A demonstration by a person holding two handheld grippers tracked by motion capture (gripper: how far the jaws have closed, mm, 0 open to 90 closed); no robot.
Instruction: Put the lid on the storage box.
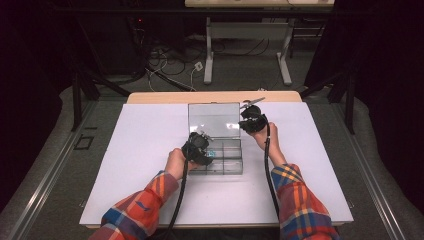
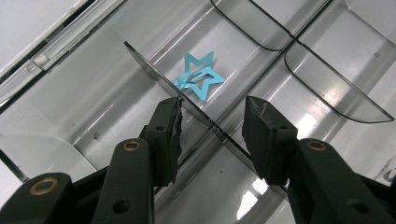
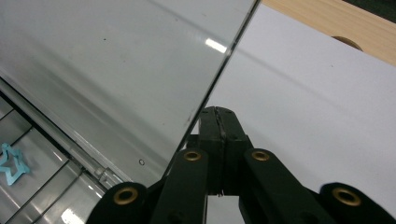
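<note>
My left claw [image 2: 212, 123] hangs spread over the near-left compartments of the clear plastic divided box [image 1: 227, 170], one jaw on each side of a thin smoky divider wall [image 2: 159, 77]. Its own camera shows the small turquoise star-shaped hair clip [image 2: 200, 74] lying flat on the compartment floor just beyond that divider, untouched; from above the clip [image 1: 212, 153] is a mere speck beside the claw [image 1: 204, 150]. My right claw [image 3: 218, 122] is pressed together at the right edge of the upright transparent lid [image 3: 116, 70]; whether it pinches that edge I cannot tell. The high view places it [image 1: 249, 121] at the lid's far-right side, over the white sheet [image 1: 145, 150] covering the wooden table [image 1: 165, 96].
</note>
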